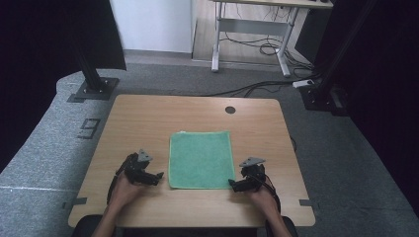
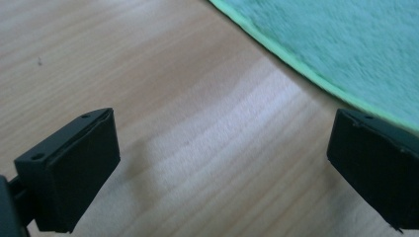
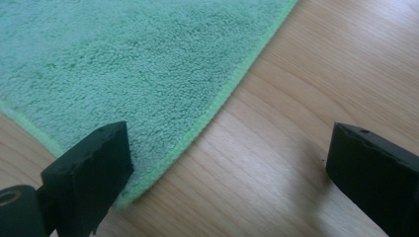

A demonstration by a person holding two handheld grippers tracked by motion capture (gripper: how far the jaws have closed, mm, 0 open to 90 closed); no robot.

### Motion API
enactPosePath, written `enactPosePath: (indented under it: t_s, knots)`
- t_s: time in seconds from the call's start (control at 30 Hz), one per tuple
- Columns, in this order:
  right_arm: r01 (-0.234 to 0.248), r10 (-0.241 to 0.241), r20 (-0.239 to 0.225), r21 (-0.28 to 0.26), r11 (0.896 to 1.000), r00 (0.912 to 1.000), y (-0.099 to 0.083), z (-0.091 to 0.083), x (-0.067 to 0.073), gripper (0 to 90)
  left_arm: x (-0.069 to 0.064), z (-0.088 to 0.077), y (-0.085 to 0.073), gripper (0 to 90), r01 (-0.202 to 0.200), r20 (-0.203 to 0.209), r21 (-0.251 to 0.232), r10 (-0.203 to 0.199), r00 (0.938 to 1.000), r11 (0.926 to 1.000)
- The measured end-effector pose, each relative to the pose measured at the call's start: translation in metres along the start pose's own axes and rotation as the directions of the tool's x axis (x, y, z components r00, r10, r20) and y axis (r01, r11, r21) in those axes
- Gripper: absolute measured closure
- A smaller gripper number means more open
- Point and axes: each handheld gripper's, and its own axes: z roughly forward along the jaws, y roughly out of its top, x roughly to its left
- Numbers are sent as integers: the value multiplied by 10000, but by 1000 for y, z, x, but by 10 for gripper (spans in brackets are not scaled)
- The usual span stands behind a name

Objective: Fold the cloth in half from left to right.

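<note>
Midway across the counter (image 1: pixel 148 113) lies a green cloth (image 1: pixel 201 159), flat, looking soft and limp; a near corner seems the best hold. Left gripper (image 1: pixel 146 175) and right gripper (image 1: pixel 240 184) flank it, jaws wide, empty.

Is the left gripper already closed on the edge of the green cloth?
No: in the left gripper view the left gripper stands wide open over bare table, with the green cloth lying beyond its jaws.
</note>
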Motion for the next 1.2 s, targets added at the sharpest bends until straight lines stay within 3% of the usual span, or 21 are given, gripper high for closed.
enactPosePath:
  t_s: [0.27,0.43,0.57,0.7,0.77,1.0,1.07,1.2]
  knots:
    - [-250,250,222,10,9997,9994,-4,-4,-10,42,4,7,23,0,-5,-278,-381,-5,9996,9993]
    - [-394,395,153,-23,9992,9991,-6,-4,-14,43,11,28,56,0,396,-57,-835,-402,9992,9957]
    - [-348,348,126,-43,9994,9993,-6,-4,-14,45,8,49,69,0,301,-237,-614,-316,9992,9977]
    - [-290,291,165,-46,9996,9994,-7,-5,-15,48,7,64,66,0,72,-608,-10,-73,9981,10000]
    - [-278,279,154,-74,9996,9995,-7,-5,-16,48,10,65,61,1,354,-431,-103,-358,9984,9993]
    - [-99,103,274,-137,9999,9996,-6,-4,-15,39,9,54,50,1,430,-398,60,-427,9983,9991]
    - [-89,93,321,-140,9999,9994,-5,-3,-15,39,6,46,41,1,599,-298,159,-594,9978,9981]
    - [-31,38,431,-173,9998,9991,-3,-2,-16,39,2,37,32,1,557,-109,288,-554,9984,9980]
